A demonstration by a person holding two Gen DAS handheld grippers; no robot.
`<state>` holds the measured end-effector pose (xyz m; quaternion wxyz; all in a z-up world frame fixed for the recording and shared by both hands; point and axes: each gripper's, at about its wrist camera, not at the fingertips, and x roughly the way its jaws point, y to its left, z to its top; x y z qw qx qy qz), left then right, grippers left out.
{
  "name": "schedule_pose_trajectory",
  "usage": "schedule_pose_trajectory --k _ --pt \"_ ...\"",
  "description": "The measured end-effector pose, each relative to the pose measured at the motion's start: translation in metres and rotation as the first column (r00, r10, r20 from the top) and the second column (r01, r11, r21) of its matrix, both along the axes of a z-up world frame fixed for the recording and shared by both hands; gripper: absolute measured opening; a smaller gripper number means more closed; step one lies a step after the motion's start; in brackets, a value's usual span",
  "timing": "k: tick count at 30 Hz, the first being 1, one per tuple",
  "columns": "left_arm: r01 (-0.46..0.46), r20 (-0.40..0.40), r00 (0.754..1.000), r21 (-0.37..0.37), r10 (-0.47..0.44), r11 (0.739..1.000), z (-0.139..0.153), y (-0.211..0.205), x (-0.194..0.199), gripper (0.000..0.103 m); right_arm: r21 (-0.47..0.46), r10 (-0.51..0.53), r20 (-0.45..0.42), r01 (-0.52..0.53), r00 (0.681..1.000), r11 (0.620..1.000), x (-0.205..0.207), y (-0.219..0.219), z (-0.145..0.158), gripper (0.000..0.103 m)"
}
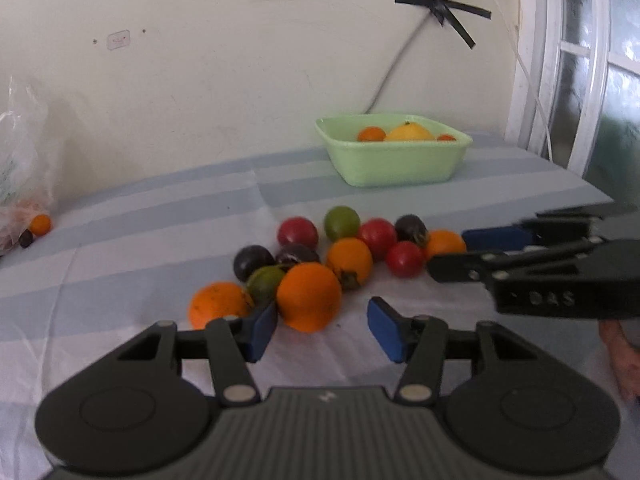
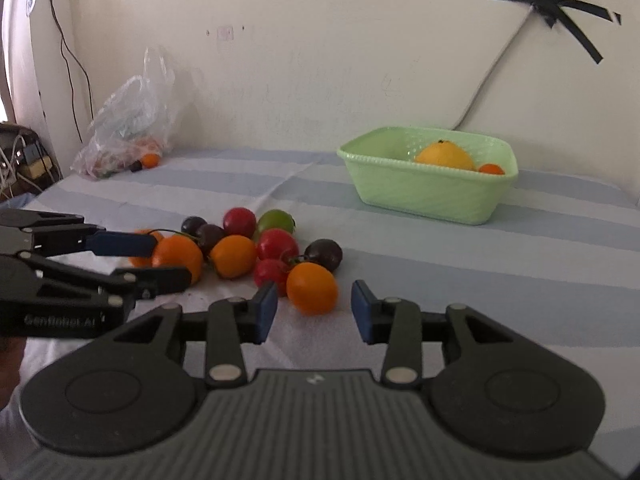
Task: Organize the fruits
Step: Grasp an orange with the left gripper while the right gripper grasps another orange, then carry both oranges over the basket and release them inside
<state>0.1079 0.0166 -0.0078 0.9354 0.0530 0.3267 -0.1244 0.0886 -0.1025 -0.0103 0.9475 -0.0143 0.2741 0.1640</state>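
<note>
A pile of small fruits lies on the striped cloth: orange, red, green and dark purple. My left gripper (image 1: 324, 328) is open, and a large orange fruit (image 1: 309, 297) sits just ahead between its blue pads. My right gripper (image 2: 314, 312) is open, with an orange fruit (image 2: 312, 288) just ahead of its pads. The right gripper also shows at the right of the left wrist view (image 1: 448, 254), and the left gripper at the left of the right wrist view (image 2: 160, 260). A light green basket (image 1: 396, 164) at the back holds a yellow fruit (image 1: 410, 132) and small orange ones.
A clear plastic bag (image 2: 128, 120) with more fruit lies at the far left by the wall, a small orange fruit (image 2: 150, 160) beside it. A cable taped to the wall (image 1: 440, 4) hangs behind the basket. A window frame (image 1: 560, 80) is at the right.
</note>
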Motion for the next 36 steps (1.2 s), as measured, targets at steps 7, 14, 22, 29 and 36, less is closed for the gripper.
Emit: schedule_pose_trajectory --k 7,14,22,29,36 --pt "0.024 -0.028 0.999 -0.057 -0.025 0.998 -0.001 0.003 -0.004 0.034 -0.011 0.032 -0.011 -0.032 0.999 0.999 0.003 0.001 -0.002 0.032" --pt "0.096 -0.041 0.994 -0.121 -0.102 0.988 0.008 -0.008 -0.014 0.033 -0.028 0.037 0.024 -0.037 0.999 0.999 -0.020 -0.010 0.000 0.032" --pt "0.142 -0.013 0.989 -0.224 -0.148 0.964 0.045 -0.019 0.025 0.033 0.122 -0.039 0.079 0.030 0.996 0.992 -0.005 -0.048 0.018 0.032" --pt "0.142 -0.014 0.988 -0.330 -0.155 0.933 0.075 -0.025 0.115 0.034 0.159 -0.106 0.161 0.080 0.981 0.984 0.045 -0.065 0.044 0.032" --pt "0.060 -0.147 0.980 -0.416 -0.132 0.907 0.050 -0.030 0.199 0.034 0.056 -0.077 0.157 0.069 0.985 0.996 0.097 -0.052 0.033 0.032"
